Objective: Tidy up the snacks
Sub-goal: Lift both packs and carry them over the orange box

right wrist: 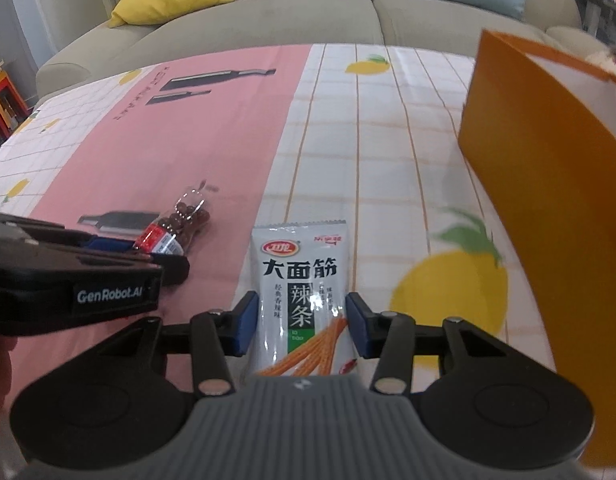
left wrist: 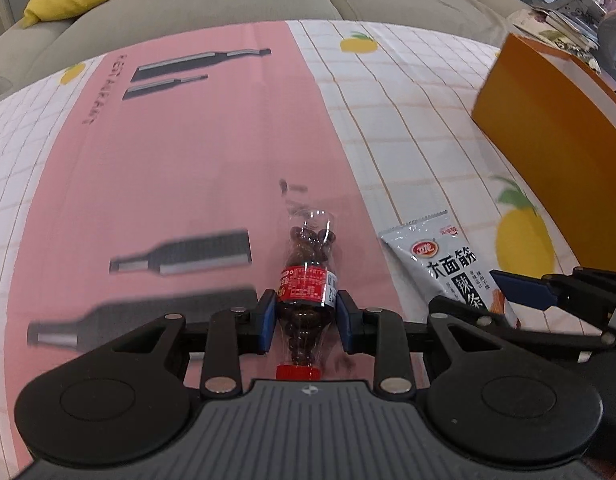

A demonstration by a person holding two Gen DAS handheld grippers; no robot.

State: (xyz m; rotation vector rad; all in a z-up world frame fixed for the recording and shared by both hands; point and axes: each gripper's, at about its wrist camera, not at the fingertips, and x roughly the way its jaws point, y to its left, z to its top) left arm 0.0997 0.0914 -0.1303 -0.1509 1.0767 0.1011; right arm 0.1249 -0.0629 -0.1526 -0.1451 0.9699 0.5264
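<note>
Pink-and-lemon cloth covers the bench. Left tongs are clamped on a small bottle of brown sweets, cap nearest the camera. Just right of the bottle, right tongs straddle a grey packet, pads at its edges; I cannot tell whether they press. Farther right of the bottle stands an orange box; beyond lies a sofa.
</note>
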